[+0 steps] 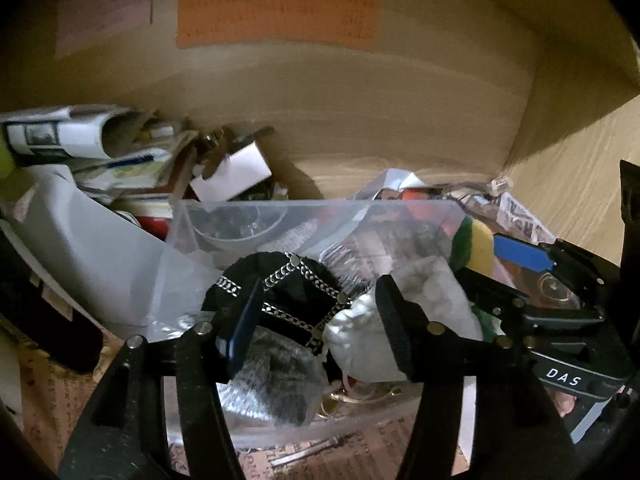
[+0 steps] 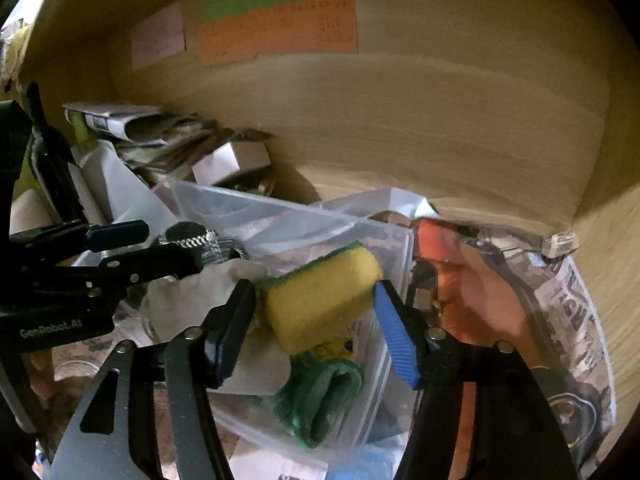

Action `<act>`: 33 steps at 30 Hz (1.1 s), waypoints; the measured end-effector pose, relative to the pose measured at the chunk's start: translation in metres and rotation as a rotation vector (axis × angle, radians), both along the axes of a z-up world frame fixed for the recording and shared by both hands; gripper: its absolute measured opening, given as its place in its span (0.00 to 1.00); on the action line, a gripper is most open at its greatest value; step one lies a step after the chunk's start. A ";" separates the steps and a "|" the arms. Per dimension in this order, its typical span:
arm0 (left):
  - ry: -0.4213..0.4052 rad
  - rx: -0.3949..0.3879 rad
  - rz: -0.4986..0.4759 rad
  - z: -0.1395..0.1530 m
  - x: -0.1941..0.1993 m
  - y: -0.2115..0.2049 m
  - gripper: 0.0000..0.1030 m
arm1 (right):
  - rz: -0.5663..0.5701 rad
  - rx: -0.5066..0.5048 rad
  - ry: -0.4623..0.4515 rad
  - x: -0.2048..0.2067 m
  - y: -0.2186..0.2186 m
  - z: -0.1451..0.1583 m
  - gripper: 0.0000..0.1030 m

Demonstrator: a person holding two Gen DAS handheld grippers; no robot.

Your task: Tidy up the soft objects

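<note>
Left claw (image 1: 320,320): agape above the bin (image 1: 256,210), black pouch (image 1: 280,280) between its fingers.
Right claw (image 2: 316,324): spread around the sponge (image 2: 320,296), pads apart from it.
Room: cabinet wall (image 2: 400,120) close behind.

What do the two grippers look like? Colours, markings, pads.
Both are black, scissor-like linkages with silver rivets. The left gripper and right gripper each carry one blue ribbed pad and one black pad. Seen from across, the right's body bears a white "DAS" label, the left's "GenRobot.AI". No cables or sleeves visible.

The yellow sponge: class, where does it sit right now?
In the right wrist view the yellow sponge sits between the right claw's open fingers, above a green cloth inside the clear plastic bin.
</note>
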State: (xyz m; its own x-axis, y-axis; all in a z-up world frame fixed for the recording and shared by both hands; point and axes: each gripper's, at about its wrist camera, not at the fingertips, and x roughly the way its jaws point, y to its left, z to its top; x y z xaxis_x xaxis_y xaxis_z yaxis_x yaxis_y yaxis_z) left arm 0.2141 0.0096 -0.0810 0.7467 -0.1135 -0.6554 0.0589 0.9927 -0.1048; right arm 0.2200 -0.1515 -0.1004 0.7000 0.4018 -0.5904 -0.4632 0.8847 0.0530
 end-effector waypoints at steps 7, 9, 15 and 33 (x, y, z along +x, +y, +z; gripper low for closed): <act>-0.117 0.001 0.011 0.033 -0.036 0.002 0.57 | 0.024 0.041 -0.095 -0.029 -0.007 0.029 0.62; -0.150 0.003 0.014 0.042 -0.047 0.002 0.57 | 0.031 0.058 -0.123 -0.040 -0.010 0.039 0.62; -0.268 0.008 0.034 0.070 -0.086 0.003 0.57 | 0.039 0.110 -0.215 -0.072 -0.017 0.064 0.62; -0.493 0.034 0.077 0.108 -0.175 -0.003 0.94 | 0.041 0.248 -0.385 -0.144 -0.039 0.100 0.89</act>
